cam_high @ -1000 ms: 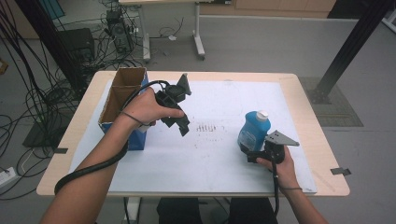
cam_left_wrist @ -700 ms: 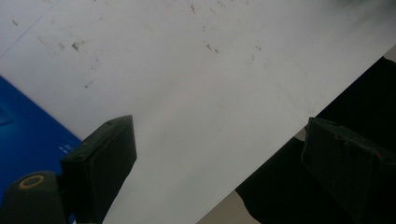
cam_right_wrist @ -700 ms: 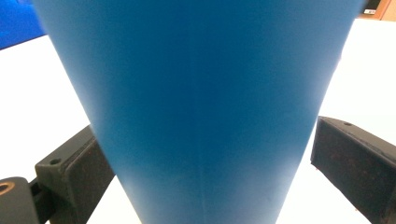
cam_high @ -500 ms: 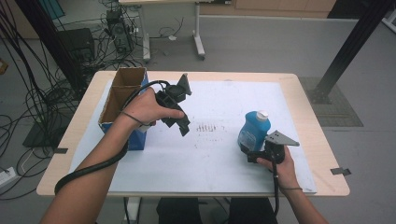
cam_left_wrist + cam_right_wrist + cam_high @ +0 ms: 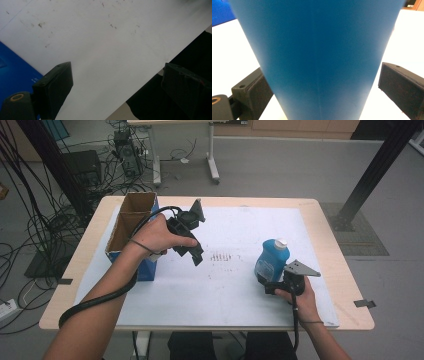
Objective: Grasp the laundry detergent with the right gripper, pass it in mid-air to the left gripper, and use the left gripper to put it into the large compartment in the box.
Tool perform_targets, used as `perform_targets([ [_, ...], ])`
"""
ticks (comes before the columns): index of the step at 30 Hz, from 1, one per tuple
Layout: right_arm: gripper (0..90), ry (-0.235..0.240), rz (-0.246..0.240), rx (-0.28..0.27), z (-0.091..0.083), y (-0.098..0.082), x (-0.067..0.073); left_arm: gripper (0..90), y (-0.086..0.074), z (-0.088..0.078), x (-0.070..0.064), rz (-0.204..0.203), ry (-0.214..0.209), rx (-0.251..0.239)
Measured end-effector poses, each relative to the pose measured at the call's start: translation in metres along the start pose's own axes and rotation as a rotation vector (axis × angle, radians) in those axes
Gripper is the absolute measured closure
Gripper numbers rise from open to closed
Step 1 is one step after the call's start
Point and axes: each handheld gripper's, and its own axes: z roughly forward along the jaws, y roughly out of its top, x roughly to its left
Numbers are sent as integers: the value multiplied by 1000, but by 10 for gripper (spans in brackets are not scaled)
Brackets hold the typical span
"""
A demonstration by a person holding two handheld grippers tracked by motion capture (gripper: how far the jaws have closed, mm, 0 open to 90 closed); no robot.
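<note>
Blue plastic, the bottle (image 5: pixel 317 57) stands upright on the white sheet (image 5: pixel 235 285), between the right gripper (image 5: pixel 272 281)'s jaws. In the right gripper view the left jaw touches its flank while the right one stands a little apart from it, so these jaws are spread, not yet clamped. The step in hand looks like taking hold of the bottle: close squarely on its lower body, evenly from both sides, or the tapered wall may slip or tip. The left gripper (image 5: pixel 117 87) hangs empty above the sheet, jaws released and wide, the blue carton (image 5: pixel 131 232) just beside its left jaw. The bottle's cap and foot are cut off in the right gripper view; any label is hidden.
</note>
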Motion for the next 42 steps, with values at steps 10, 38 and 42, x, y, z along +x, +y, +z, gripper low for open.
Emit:
perform_targets([
  [10,26,2,0,0,0,-1,1,106,0,1,-1,3,1,6],
  [38,29,9,4,2,3,0,4,106,-1,-1,0,0,-3,-2],
  [42,33,4,2,0,3,0,3,106,-1,0,0,0,-7,-4],
])
